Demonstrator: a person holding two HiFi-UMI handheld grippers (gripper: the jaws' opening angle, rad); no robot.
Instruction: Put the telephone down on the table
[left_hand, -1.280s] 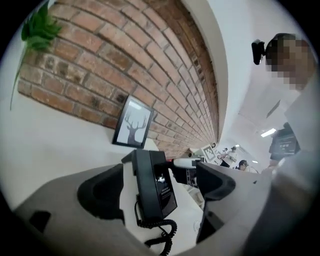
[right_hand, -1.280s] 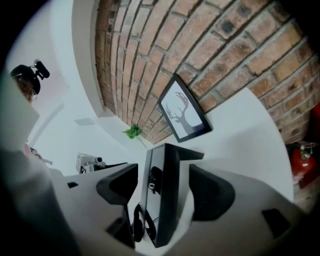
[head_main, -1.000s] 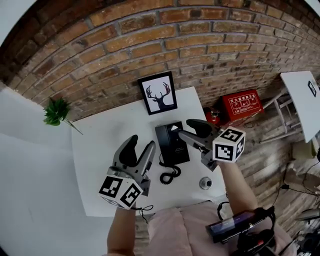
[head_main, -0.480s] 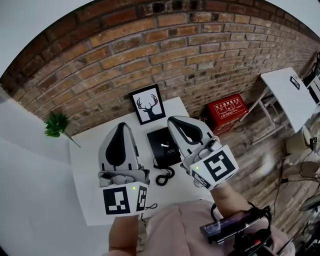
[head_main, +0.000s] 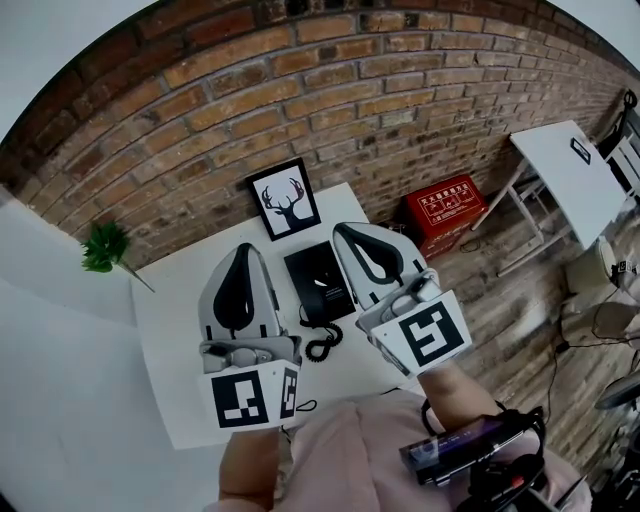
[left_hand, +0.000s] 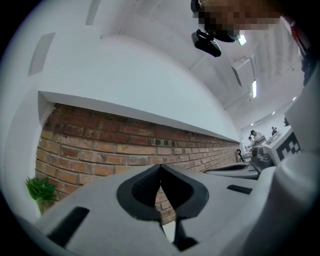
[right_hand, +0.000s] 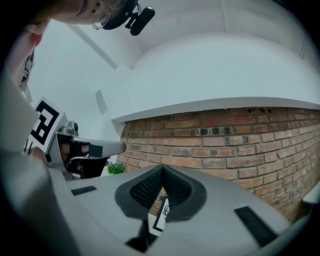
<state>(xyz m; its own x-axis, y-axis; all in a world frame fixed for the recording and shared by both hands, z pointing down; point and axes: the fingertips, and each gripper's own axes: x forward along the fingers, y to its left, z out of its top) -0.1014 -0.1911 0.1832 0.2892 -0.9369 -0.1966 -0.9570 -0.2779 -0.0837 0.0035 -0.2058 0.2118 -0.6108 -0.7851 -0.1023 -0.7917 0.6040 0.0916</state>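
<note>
The black telephone (head_main: 318, 282) lies flat on the white table (head_main: 170, 330), its handset on the cradle and its coiled cord (head_main: 322, 343) trailing toward the near edge. Both grippers are raised well above the table, close to the head camera, on either side of the telephone. My left gripper (head_main: 243, 250) is shut with nothing in it; in the left gripper view its tips (left_hand: 160, 165) meet against the brick wall. My right gripper (head_main: 346, 231) is also shut and empty; the right gripper view shows its tips (right_hand: 162, 166) pressed together.
A framed deer picture (head_main: 284, 198) leans on the brick wall (head_main: 330, 90) behind the telephone. A small green plant (head_main: 103, 246) stands off the table's left corner. A red box (head_main: 447, 208) sits on the floor to the right, beside a second white table (head_main: 565, 170).
Both grippers have risen from just above the table toward the camera, rolled marker cubes toward me, and gone from open to shut. The telephone has stayed on the table.
</note>
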